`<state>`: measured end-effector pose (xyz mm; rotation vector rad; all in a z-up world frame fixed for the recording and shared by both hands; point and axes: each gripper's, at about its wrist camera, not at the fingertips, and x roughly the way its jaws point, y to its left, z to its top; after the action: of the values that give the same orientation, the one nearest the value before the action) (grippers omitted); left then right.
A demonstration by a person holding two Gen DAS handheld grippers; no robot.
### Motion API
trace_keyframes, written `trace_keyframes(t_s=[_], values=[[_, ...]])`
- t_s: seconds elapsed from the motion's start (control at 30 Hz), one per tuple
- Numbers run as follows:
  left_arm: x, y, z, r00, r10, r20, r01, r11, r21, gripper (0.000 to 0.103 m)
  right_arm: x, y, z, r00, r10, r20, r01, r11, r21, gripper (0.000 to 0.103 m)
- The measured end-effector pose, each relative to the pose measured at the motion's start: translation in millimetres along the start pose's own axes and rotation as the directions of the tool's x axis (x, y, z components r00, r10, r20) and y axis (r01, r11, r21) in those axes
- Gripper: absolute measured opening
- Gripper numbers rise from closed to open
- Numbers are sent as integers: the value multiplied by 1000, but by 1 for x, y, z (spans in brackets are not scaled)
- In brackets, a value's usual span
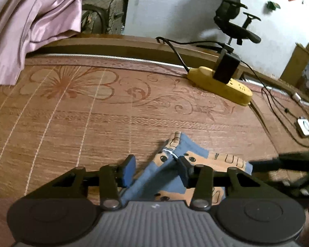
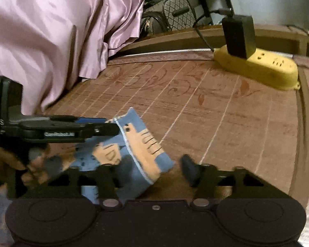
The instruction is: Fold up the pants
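Note:
The pants (image 1: 175, 164) are small, blue with orange cartoon prints, bunched on the brown woven mat (image 1: 72, 123). In the left wrist view my left gripper (image 1: 156, 169) is open, its blue-padded fingers (image 1: 128, 169) spread around the cloth, which lies between them. My right gripper shows at the far right (image 1: 278, 164), blurred. In the right wrist view the pants (image 2: 138, 148) lie folded over, my right gripper (image 2: 154, 168) is open with the cloth near its left finger, and my left gripper (image 2: 105, 126) reaches in from the left at the pants' top edge.
A yellow power strip (image 1: 220, 84) with a black adapter and cables sits at the mat's far edge. A pink satin sheet (image 2: 51, 30) is heaped at the left. A white charger (image 1: 304, 126) and cords lie at the right. A black office chair (image 1: 234, 20) stands beyond the bed.

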<state>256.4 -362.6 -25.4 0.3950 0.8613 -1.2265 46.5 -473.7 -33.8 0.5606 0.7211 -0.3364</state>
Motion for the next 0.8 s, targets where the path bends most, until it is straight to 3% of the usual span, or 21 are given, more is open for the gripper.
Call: trace_keyframes(t_s=[0.1,0.17,0.43,0.6,0.67,0.8], values=[[-1,0,-1,1000,4,0,-4,1000,-1,49,1,-6,-1,1000,26,8,-26,998,52,41],[-2,1,-2,1000,0,5,0,1000,-5,49,2,-12,-2,999,38,5,-38,993,108,27],[-3,-4,-4,1000,26,2,-26,999,19,48,1,-30,-4,991,132,1,-127,953,274,24],[-3,-4,-4,1000,28,-2,-28,999,16,48,1,-24,-1,994,112,-14,-107,974,202,21],[-4,-1,-3,1000,17,-8,-17,1000,1,48,-2,-17,0,996,89,0,-88,986,142,14],[-6,9,1,1000,-3,-19,2,998,-56,49,-10,0,0,995,86,56,-87,996,14,13]])
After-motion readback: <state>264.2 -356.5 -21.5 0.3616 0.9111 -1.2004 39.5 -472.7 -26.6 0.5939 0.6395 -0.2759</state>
